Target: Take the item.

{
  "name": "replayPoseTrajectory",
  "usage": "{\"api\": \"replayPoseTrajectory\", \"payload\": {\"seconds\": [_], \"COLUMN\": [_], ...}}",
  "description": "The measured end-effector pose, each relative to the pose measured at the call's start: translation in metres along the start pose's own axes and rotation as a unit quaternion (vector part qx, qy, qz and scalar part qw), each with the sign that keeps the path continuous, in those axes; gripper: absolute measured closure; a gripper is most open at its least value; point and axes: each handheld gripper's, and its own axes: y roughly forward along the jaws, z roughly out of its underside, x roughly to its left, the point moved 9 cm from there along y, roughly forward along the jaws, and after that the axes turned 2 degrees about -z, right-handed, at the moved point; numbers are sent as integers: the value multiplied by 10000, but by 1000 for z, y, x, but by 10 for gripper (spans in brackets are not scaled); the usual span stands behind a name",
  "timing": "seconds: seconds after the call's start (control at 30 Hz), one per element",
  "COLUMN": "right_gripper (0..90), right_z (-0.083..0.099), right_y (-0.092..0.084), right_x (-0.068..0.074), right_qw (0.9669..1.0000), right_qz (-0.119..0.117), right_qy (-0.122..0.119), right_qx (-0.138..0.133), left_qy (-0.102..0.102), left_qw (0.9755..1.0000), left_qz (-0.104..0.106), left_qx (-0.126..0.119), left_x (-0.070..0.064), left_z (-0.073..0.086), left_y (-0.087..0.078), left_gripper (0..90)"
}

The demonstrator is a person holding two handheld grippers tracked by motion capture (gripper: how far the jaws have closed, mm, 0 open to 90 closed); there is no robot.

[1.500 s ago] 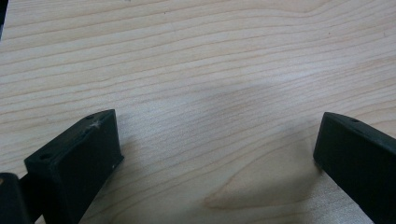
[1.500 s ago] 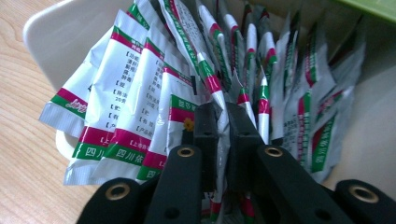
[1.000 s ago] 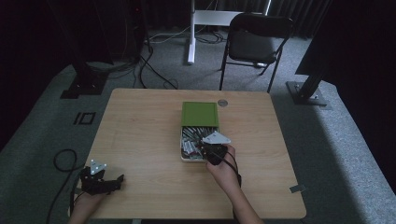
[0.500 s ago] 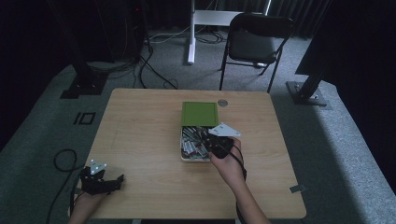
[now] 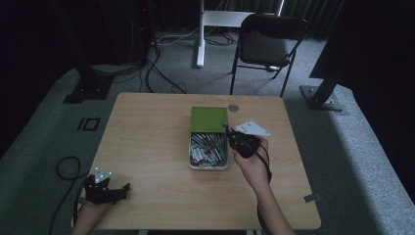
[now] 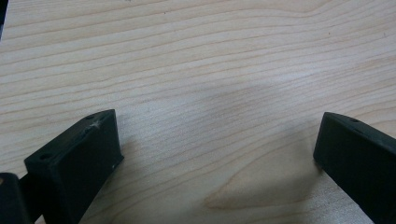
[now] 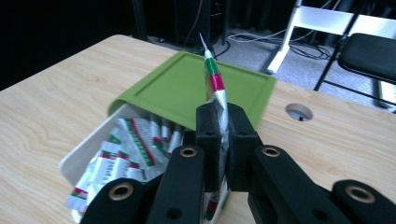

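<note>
A white box (image 5: 208,165) (image 7: 88,151) sits mid-table, full of several slim silver sachets (image 5: 207,149) (image 7: 122,161) with red and green bands. Its green lid (image 5: 209,119) (image 7: 194,88) is slid back over the far half. My right gripper (image 5: 234,137) (image 7: 223,133) hangs above the box's right side, shut on one sachet (image 7: 213,74) that sticks up between the jaws. My left gripper (image 5: 122,188) (image 6: 217,154) rests at the table's front left corner, jaws wide apart over bare wood with nothing between them.
The wooden table (image 5: 147,142) has a round cable hole (image 5: 233,107) (image 7: 299,112) just behind the box. A folding chair (image 5: 266,46) and a white stand (image 5: 200,34) are on the floor beyond the far edge. Cables trail on the floor at left.
My right gripper has lifted from the box contents and drifted toward the far side, carrying a sachet. The left gripper has stayed put.
</note>
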Motion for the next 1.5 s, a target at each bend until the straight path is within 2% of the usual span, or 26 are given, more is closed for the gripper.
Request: {"api": "replayPoseTrajectory", "payload": {"seconds": [0.27, 0.53, 0.8, 0.97, 1.5], "right_gripper": [863, 863, 864, 863, 864], "right_z": [7, 24, 43, 54, 86], "right_y": [-8, -11, -12, -12, -3], "right_x": [-28, -57, -83, -98, -131], "right_qw": [9995, 9979, 9949, 9928, 9871], "right_qz": [287, 588, 925, 1078, 1410], "right_qy": [98, 216, 282, 409, 482], "right_qx": [41, 159, 280, 317, 579], "left_qy": [10, 2, -7, -4, -3], "left_qw": [10000, 10000, 10000, 10000, 10000], "left_qz": [2, 1, 3, 3, 3], "left_qx": [9, 3, 1, 3, 4], "left_x": [0, 0, 0, 0, 0], "left_z": [0, 0, 0, 0, 0], "left_y": [0, 0, 0, 0, 0], "left_gripper": [14, 14, 14, 14, 14]}}
